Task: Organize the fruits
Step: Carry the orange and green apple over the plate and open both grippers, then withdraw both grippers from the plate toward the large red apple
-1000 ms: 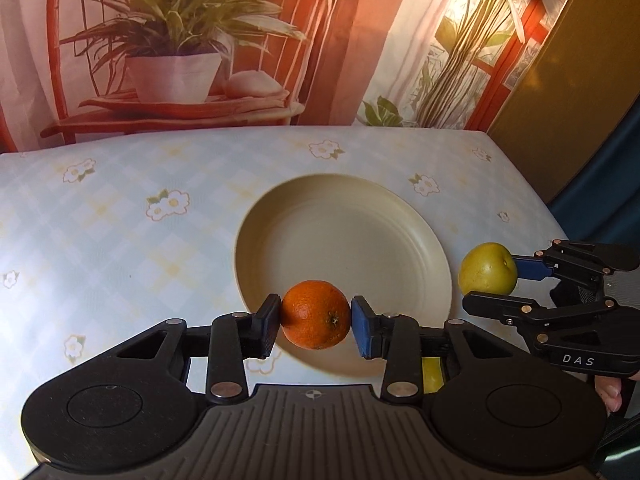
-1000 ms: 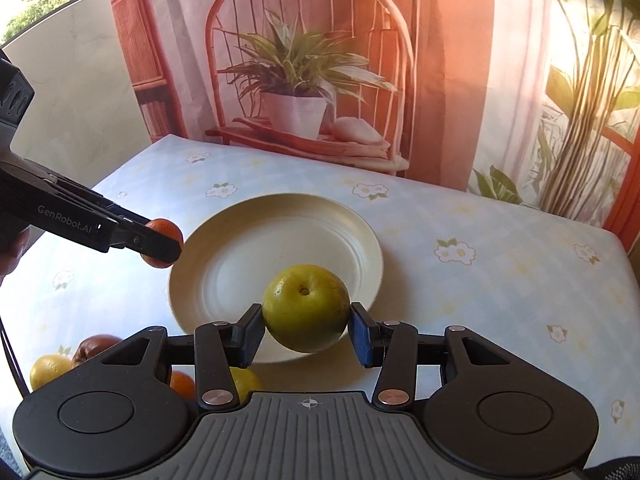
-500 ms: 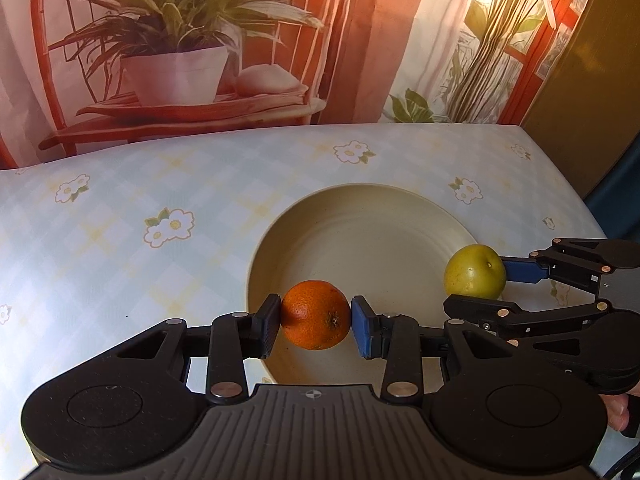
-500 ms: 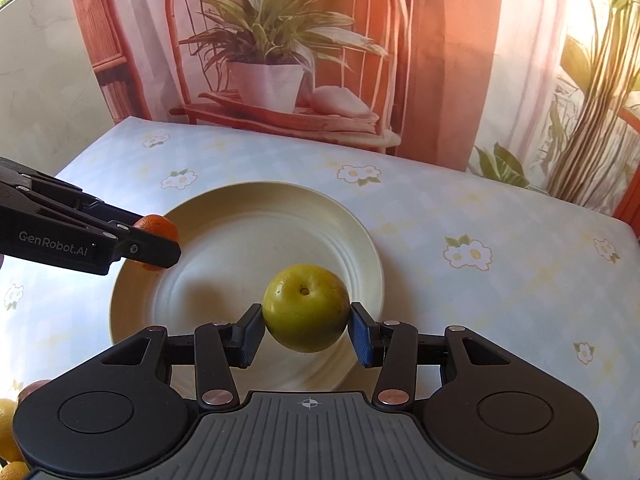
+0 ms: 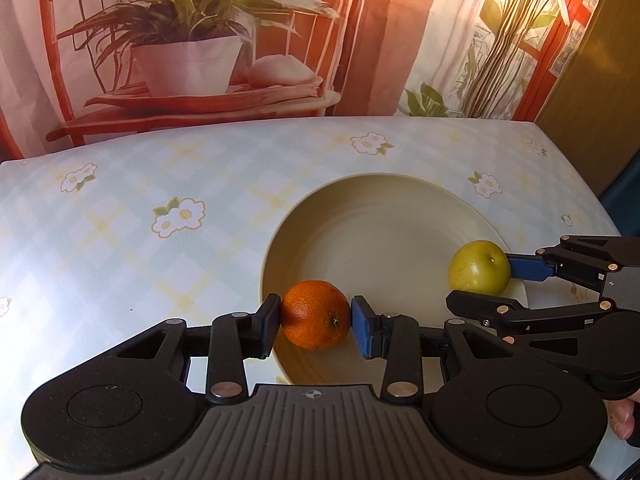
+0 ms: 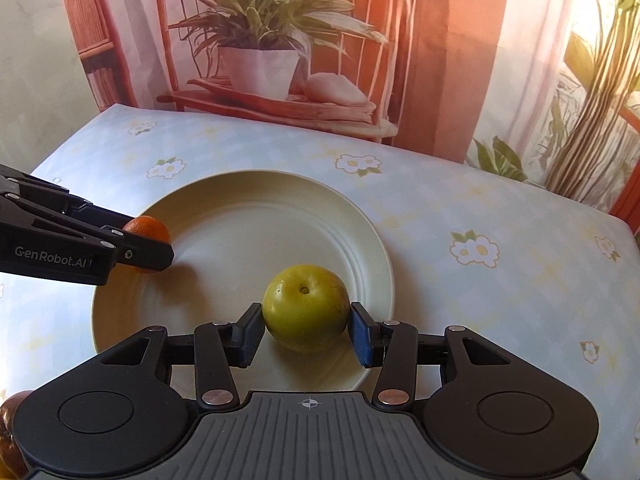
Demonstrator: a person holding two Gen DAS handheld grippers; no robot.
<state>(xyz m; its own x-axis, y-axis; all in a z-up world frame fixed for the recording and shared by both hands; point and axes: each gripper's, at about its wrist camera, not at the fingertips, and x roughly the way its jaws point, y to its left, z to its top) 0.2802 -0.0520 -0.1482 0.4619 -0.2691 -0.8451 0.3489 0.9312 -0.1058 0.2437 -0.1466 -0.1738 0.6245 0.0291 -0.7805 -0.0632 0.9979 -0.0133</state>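
Left wrist view: table (image 5: 120, 248) under a pale checked cloth with daisy prints, a printed backdrop (image 5: 200, 40) of a potted plant behind it. Cream plate (image 5: 380, 216) sits right of centre on the cloth. Left gripper (image 5: 315, 322) holds an orange (image 5: 315, 314) clamped between its pads, low over the plate's near-left rim. Right gripper (image 5: 484, 282) comes in from the right, closed on a green apple (image 5: 479, 267) at the plate's right edge.

Right wrist view: apple (image 6: 306, 307) pinched between both pads, over the plate's (image 6: 224, 216) near side; contact with the plate unclear. Orange (image 6: 147, 232) at the left rim. Dark fruit (image 6: 12, 436) at the lower left edge, mostly hidden.
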